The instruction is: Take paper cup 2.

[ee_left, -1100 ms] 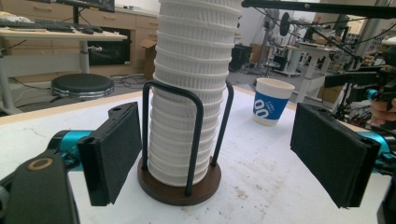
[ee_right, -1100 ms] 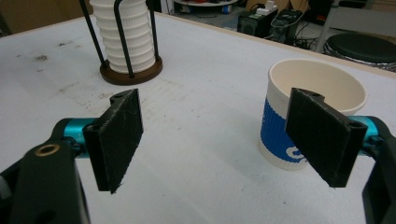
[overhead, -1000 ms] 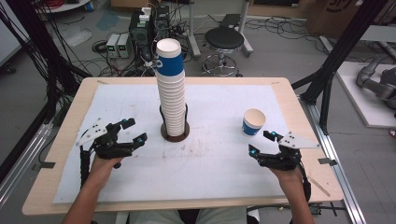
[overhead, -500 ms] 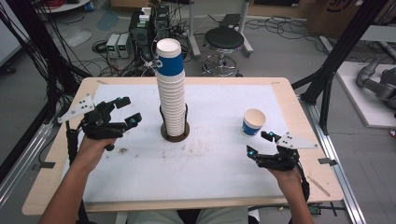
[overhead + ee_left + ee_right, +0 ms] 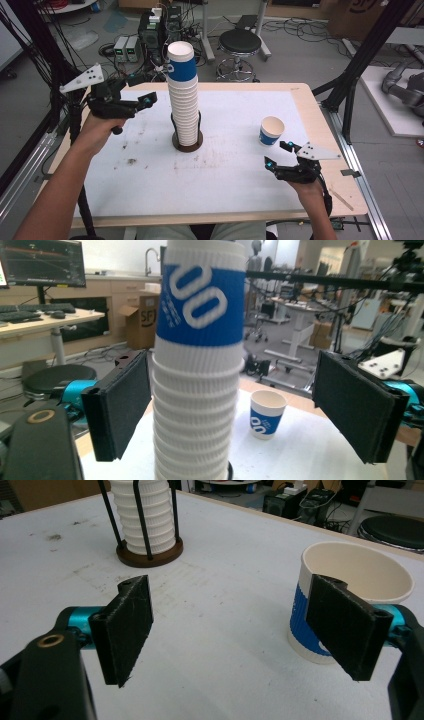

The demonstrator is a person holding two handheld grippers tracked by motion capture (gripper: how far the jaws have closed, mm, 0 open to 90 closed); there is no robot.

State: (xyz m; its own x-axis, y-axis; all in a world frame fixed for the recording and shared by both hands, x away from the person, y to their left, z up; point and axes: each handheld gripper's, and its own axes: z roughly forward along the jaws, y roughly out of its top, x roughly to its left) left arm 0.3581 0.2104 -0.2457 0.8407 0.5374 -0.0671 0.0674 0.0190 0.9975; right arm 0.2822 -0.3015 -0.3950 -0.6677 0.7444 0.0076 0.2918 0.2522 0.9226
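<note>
Left claw [image 5: 145,97] higher, nearer cup stack [image 5: 183,95]

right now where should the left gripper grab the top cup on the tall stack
Probably on the blue-banded sleeve of the top white ribbed paper cup, coming in level from the side. The left gripper is open at that height, and the tall stack of white paper cups stands upright, so the round wall fits between the jaws.

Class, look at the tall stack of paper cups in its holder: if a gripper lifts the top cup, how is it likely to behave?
The top cup is thin paper, so probably light and easily crushed by a hard squeeze. Its ribbed sleeve should give the left gripper decent friction. It sits nested in the stack, so the cup below might lift with it.
</note>
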